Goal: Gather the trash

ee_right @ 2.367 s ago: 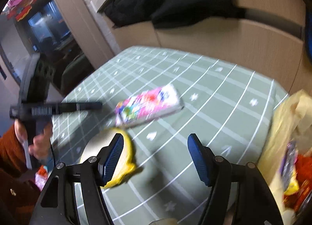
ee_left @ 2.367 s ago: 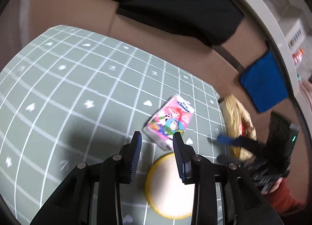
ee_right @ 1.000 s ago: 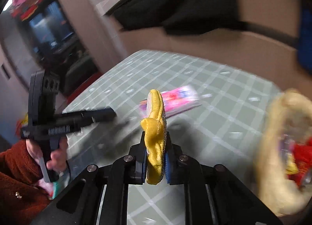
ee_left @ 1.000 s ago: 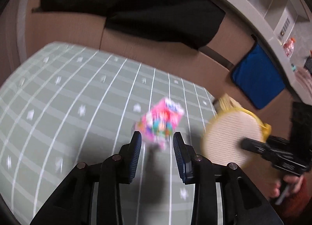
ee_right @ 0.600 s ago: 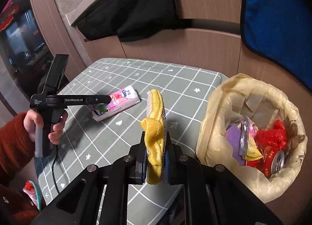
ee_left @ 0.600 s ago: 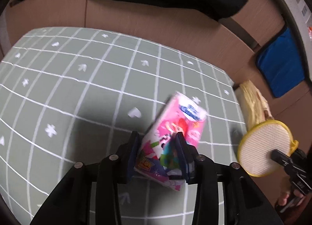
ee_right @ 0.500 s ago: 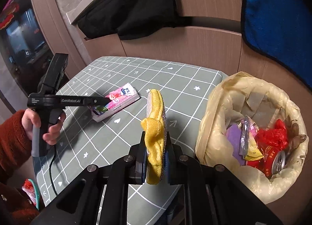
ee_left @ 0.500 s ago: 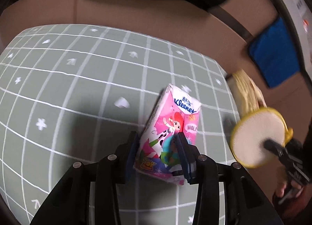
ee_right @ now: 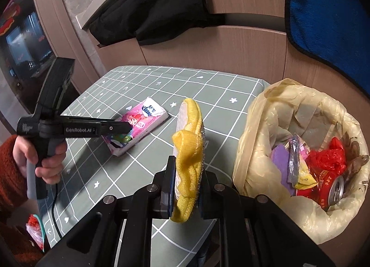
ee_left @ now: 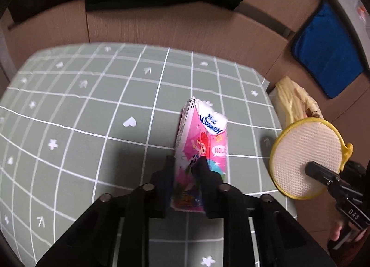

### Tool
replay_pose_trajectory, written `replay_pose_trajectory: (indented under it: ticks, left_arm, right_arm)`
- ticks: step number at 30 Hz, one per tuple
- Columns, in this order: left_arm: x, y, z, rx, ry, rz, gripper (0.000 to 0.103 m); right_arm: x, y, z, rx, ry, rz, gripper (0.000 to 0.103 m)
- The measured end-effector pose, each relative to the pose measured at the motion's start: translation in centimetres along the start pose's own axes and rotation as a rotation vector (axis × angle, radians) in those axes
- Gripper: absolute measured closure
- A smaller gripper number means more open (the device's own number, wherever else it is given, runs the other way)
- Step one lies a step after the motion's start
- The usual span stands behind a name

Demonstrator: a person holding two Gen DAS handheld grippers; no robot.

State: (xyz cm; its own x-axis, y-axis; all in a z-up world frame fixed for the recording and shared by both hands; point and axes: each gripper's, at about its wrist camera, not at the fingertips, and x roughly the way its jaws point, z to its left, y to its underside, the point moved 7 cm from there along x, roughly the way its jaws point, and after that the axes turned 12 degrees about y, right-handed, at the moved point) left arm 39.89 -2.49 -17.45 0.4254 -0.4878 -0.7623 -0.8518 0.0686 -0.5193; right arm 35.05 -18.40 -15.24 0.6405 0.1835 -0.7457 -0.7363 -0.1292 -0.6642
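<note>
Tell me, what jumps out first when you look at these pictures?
The bright pink tissue pack lies on the green checked tablecloth, pinched at its near end by the left hand-held gripper. The right hand-held gripper clamps a round yellow scrubber upright, beside a bin full of colourful trash.

- The tissue pack (ee_right: 136, 125) lies on the desk (ee_right: 208, 86), its near end between the jaws of the left gripper (ee_right: 126, 129).
- The scrubbing pad (ee_right: 188, 151) stands on edge in the right gripper (ee_right: 185, 188), right of the pack.
- The trash bin (ee_right: 300, 209) sits off the desk's right edge, with a can (ee_right: 333, 191) and wrappers (ee_right: 326, 158) in it.
- A cloth (ee_right: 323, 12) hangs behind the bin.
</note>
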Motion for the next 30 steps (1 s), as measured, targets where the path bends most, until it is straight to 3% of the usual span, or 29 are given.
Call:
replay_pose_trajectory:
  ticks: [10,14,17,23,30]
  left_arm:
    - [-7.5,-1.2,-6.2,0.120,-0.079,-0.255,0.086]
    - [-10.9,-2.5,-9.5,0.164,-0.061,-0.368,0.086]
    - [-12.8,-3.5,-12.5,0.192,-0.001,-0.436,0.086]
    - [-11.8,-4.9,-18.2,0.251,0.102,-0.455,0.086]
    - [-6.8,-5.0,-23.1,0.252,0.193,-0.391,0.086]
  right_arm:
    - [-3.8,-2.7,0.9,-0.016,-0.022,-0.104,0.088]
    - [-7.5,-4.6,0.1,-0.011,0.014,-0.199,0.088]
    - [-10.2,-5.8,-1.3,0.003,0.050,-0.265,0.088]
    - [-15.4,-6.7,-5.4,0.028,0.185,-0.374,0.088]
    - [-17.4,-5.4,-11.0,0.104,0.276,-0.391,0.088]
